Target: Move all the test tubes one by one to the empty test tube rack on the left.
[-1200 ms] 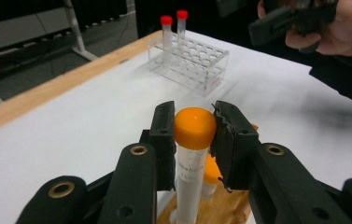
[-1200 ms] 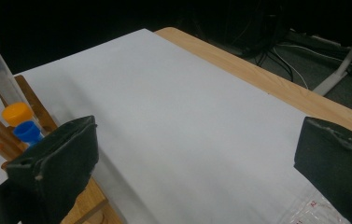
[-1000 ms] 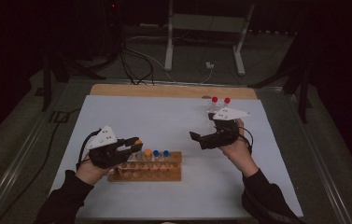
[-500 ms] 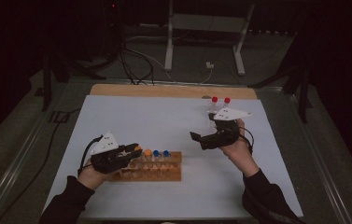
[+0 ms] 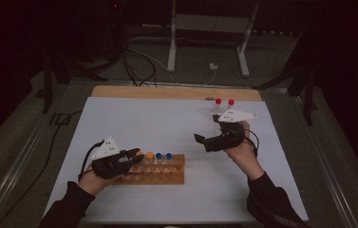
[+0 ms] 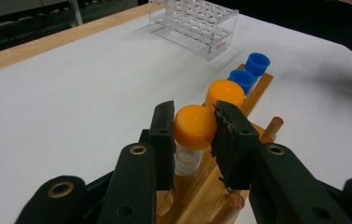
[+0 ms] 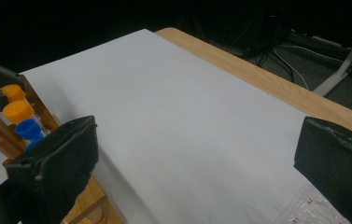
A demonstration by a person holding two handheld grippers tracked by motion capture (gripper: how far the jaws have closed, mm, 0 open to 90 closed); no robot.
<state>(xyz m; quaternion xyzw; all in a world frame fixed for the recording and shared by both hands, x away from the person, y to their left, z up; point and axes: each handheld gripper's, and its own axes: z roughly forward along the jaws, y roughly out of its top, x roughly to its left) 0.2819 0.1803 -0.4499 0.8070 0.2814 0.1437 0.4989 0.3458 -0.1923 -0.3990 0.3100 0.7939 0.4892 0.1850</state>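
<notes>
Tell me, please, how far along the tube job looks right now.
Done: two red-capped tubes stand in the clear rack. In hand: the left gripper clamps an orange-capped tube in the wooden rack. Left: one orange, two blue; the right gripper waits open.

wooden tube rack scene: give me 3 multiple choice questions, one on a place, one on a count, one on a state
1. Where does the clear plastic rack stand?
A. on the white mat near the right gripper
B. on the floor
C. on top of the wooden rack

2. How many orange-capped tubes are in the wooden rack?
A. none
B. two
C. five

3. What is the left gripper doing?
A. hanging open over bare mat
B. closed on a blue cap
C. closing its fingers on the nearest orange cap

Answers: 1 A, it sits beside the right gripper. 2 B, two orange, two blue caps. 3 C, the cap sits between the fingers.
</notes>
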